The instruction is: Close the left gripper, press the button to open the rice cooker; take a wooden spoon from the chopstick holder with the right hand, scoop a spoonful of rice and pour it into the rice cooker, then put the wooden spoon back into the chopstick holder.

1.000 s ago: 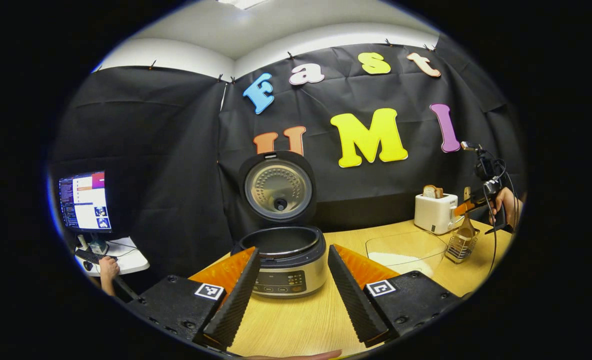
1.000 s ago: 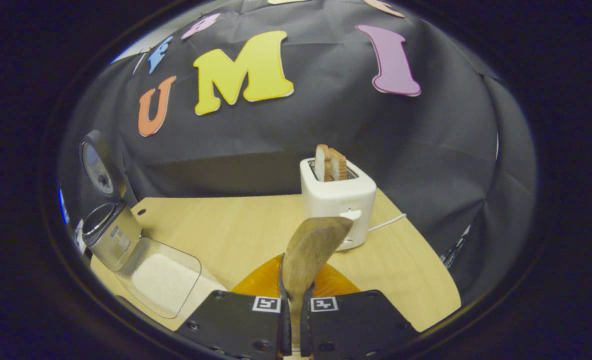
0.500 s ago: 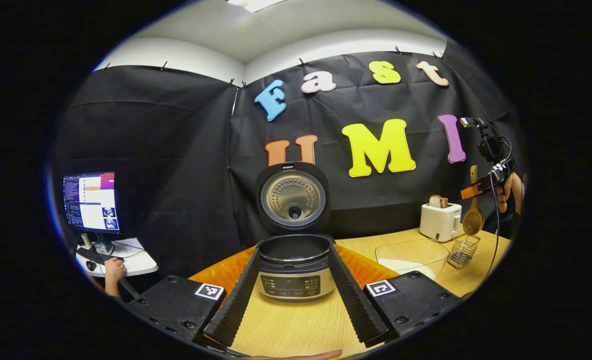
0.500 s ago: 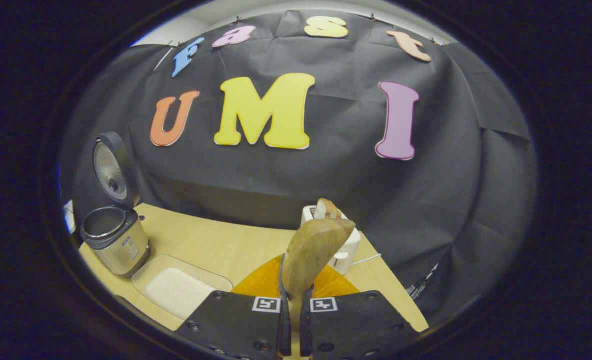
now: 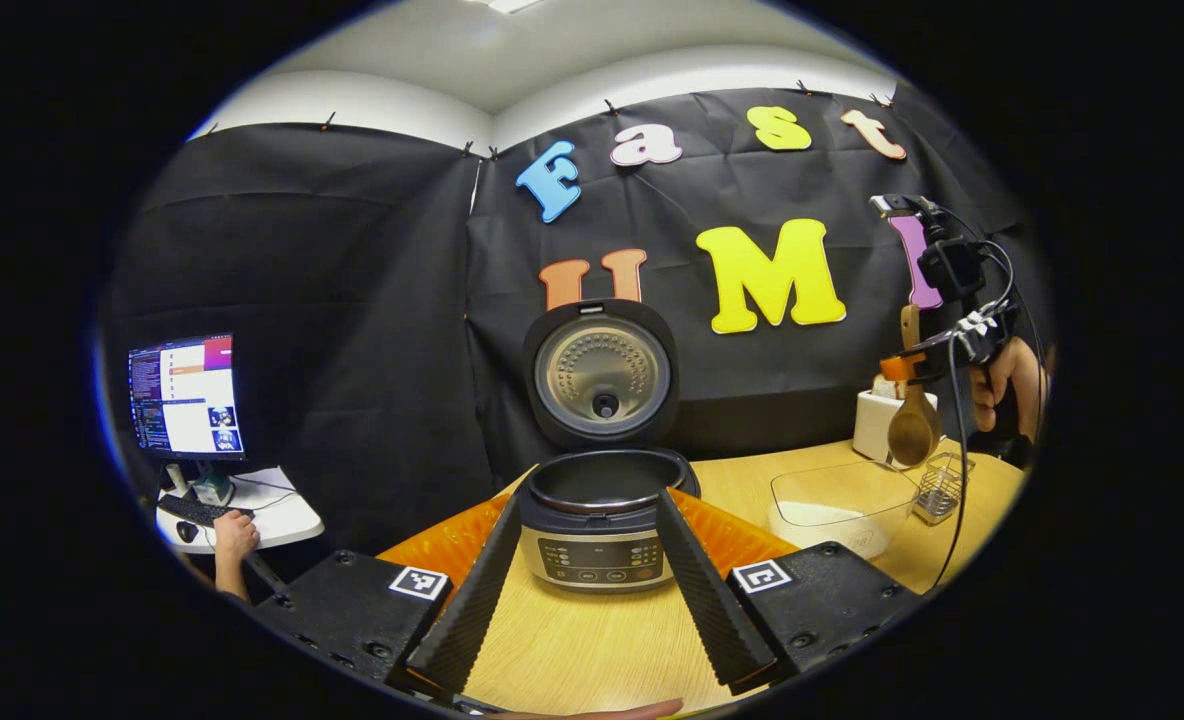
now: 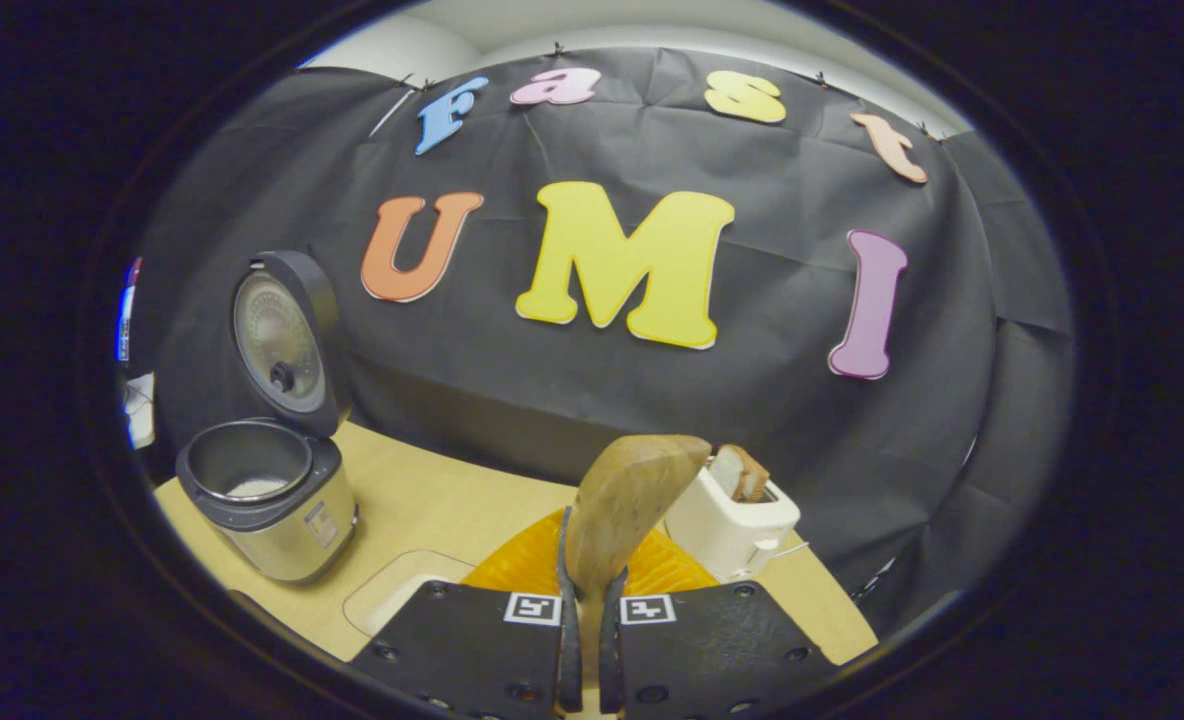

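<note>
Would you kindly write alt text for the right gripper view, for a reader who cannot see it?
The right gripper has its fingers shut on a wooden spoon, bowl pointing up and away from the camera. Beyond it on the wooden table stand an open rice cooker at left and a white toaster holding bread.

Each gripper [image 5: 587,590] has black ribbed fingers [image 5: 472,600] on orange bases, screwed black blocks and square black-and-white markers.

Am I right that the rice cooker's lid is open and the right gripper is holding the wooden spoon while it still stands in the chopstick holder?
Not quite. The rice cooker is open and the right gripper holds the wooden spoon, but the left gripper view shows the spoon lifted clear above the chopstick holder.
</note>
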{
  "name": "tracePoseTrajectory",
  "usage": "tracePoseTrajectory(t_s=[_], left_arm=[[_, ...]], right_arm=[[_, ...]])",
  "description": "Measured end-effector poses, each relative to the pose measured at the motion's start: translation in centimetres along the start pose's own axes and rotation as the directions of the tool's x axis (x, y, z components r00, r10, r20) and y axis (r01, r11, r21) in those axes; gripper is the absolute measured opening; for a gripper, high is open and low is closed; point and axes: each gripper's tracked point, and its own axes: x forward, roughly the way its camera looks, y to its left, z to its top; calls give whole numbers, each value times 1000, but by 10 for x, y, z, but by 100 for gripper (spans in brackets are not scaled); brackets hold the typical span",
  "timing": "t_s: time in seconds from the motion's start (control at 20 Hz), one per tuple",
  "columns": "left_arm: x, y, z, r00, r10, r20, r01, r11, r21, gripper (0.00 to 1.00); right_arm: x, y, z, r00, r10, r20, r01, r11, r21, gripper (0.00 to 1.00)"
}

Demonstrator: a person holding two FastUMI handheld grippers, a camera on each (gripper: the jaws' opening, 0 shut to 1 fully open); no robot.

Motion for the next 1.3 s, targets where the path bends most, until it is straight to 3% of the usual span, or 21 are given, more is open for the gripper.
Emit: tracePoseTrajectory(t_s=[0.2, 0.35, 0.45, 0.6, 0.65, 0.75, 0.85, 0.95, 1.2, 1.3], left_arm=[[3, -3, -1, 999, -38, 1, 38, 999, -20, 88], [5, 0, -4, 998, -64, -6, 63, 996, -70, 88], [6, 1, -6, 997, -73, -8, 72, 994, -87, 88], [8, -2, -4, 995, -96, 2, 96, 992, -83, 88], [8, -6, -3, 994, -108, 6, 109, 991, -82, 88], [7, -9, -2, 993, -119, 7, 119, 989, -84, 88], [9, -5, -7, 993, -116, 1, 115, 990, -87, 88], [12, 5, -9, 995, -100, -3, 99, 991, -95, 88], [18, 14, -17, 997, -78, -28, 74, 989, -124, 88], [18, 11, -17, 996, -80, -26, 77, 990, -115, 88]], right_arm=[[29, 38, -35, 997, -61, -36, 60, 998, -26, 7], [51, 54, -72, 983, -124, -133, 125, 992, 3, 7], [60, 50, -83, 971, -177, -161, 180, 984, 4, 7], [66, 30, -84, 940, -315, -130, 308, 949, -69, 7], [69, 30, -85, 937, -326, -125, 319, 945, -75, 7], [76, 44, -97, 948, -274, -161, 271, 962, -36, 7], [81, 73, -104, 972, -142, -186, 156, 986, 64, 7], [81, 83, -98, 988, -58, -144, 81, 984, 161, 7], [79, 76, -97, 994, 72, -78, -33, 911, 410, 7], [80, 73, -96, 991, 121, -55, -83, 886, 457, 7]])
